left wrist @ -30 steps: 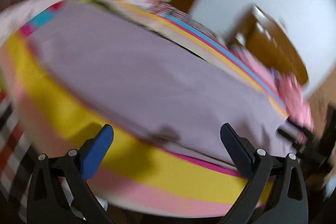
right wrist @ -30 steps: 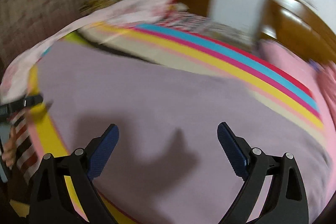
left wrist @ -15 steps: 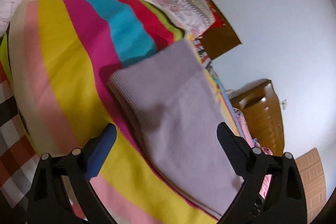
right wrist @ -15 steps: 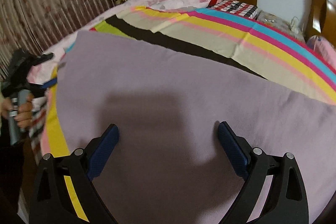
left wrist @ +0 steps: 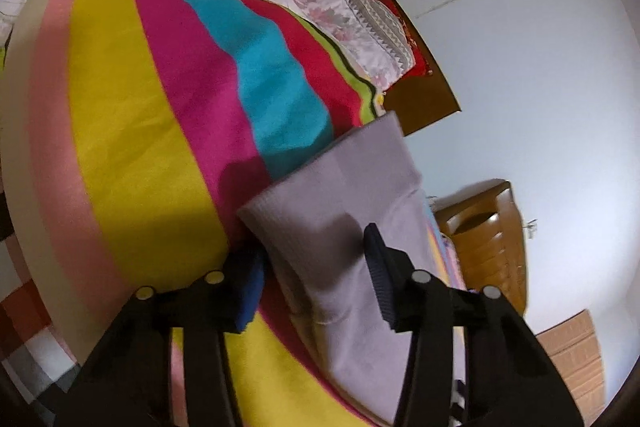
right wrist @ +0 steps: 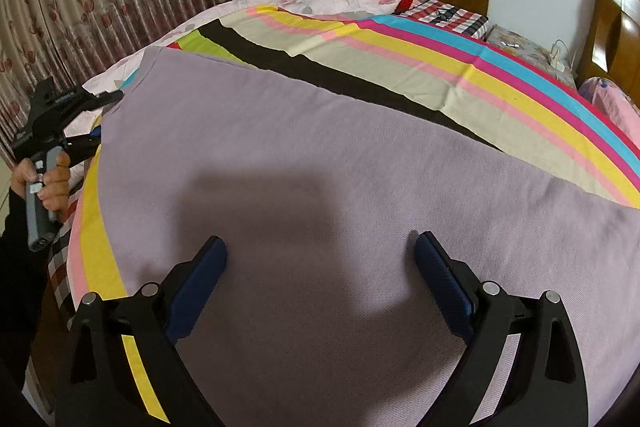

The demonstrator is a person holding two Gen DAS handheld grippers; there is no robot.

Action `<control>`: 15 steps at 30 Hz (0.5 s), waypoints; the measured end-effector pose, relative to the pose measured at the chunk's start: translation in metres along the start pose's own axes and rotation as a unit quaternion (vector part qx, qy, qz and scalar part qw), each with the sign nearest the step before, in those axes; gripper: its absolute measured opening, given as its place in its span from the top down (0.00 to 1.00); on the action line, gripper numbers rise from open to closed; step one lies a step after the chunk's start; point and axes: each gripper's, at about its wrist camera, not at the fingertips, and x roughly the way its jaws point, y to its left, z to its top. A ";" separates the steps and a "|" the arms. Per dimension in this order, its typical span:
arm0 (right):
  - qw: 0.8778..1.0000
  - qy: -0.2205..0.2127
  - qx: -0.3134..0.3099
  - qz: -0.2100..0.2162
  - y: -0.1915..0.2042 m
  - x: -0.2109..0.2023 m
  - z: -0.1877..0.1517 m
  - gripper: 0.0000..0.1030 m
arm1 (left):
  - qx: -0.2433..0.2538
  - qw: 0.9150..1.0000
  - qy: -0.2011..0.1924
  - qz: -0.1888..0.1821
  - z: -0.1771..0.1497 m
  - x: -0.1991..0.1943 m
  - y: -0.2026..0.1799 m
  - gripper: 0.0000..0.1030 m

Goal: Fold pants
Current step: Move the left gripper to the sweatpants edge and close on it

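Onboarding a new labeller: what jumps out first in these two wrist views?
The lilac pants dominate, spread flat across the rainbow-striped blanket on the bed. At their far left end the left gripper is closing with the ribbed cuff between its blue pads, one under the edge, one above. The right gripper hovers wide open over the middle of the pants, with nothing between its fingers.

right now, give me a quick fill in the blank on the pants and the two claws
1. The pants are ____ in colour.
2. They lie on a ____ blanket.
3. The left claw is closing over the pants' ____.
4. The right claw stands ____ above the pants.

Missing words: lilac; striped; corner; open
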 end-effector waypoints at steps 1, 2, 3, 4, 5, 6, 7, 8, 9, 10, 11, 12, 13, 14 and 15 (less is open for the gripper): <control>1.000 0.000 0.000 0.000 0.000 0.000 0.000 0.11 | 0.008 1.000 -0.008 0.003 -0.003 0.001 -0.001 0.51; 1.000 0.000 0.000 0.001 0.000 0.000 0.000 0.11 | 0.018 1.000 -0.015 0.005 -0.005 0.002 -0.005 0.47; 1.000 0.000 0.000 0.000 0.000 0.000 0.000 0.11 | 0.036 0.999 -0.020 0.003 -0.008 0.003 -0.011 0.36; 1.000 0.000 0.000 0.000 0.000 0.000 0.000 0.11 | 0.050 0.999 -0.023 0.002 -0.010 0.005 -0.015 0.27; 1.000 0.000 0.000 0.000 0.000 0.000 0.000 0.11 | 0.062 0.998 -0.025 0.010 -0.012 0.007 -0.020 0.26; 1.000 0.000 0.000 0.000 0.000 0.000 0.000 0.11 | 0.074 0.996 -0.026 0.032 -0.013 0.011 -0.027 0.28; 1.000 0.000 0.001 0.001 0.000 0.000 0.000 0.11 | 0.082 0.995 -0.028 0.054 -0.014 0.014 -0.032 0.34; 1.000 -0.001 0.002 0.002 0.000 -0.001 0.000 0.11 | 0.082 0.994 -0.032 0.069 -0.013 0.015 -0.033 0.42; 1.000 -0.001 0.002 0.002 0.000 0.000 0.000 0.10 | 0.078 0.994 -0.033 0.071 -0.013 0.015 -0.033 0.51; 1.000 -0.001 0.003 0.004 0.000 0.000 0.000 0.10 | 0.072 0.995 -0.032 0.061 -0.012 0.014 -0.031 0.64; 1.000 -0.001 0.003 0.005 -0.001 0.000 0.000 0.10 | 0.067 0.996 -0.029 0.053 -0.013 0.012 -0.029 0.67; 1.000 0.000 0.002 0.005 -0.001 0.000 -0.001 0.10 | 0.063 0.996 -0.027 0.049 -0.013 0.009 -0.028 0.72; 1.000 0.001 0.001 0.003 0.000 0.001 0.000 0.10 | 0.065 0.996 -0.024 0.049 -0.011 0.011 -0.030 0.77; 1.000 0.004 -0.004 -0.004 0.002 0.002 0.000 0.09 | 0.074 0.996 -0.022 0.054 -0.011 0.010 -0.034 0.79; 1.000 0.007 -0.012 -0.011 0.005 0.004 0.000 0.09 | 0.086 0.994 -0.021 0.065 -0.011 0.007 -0.039 0.81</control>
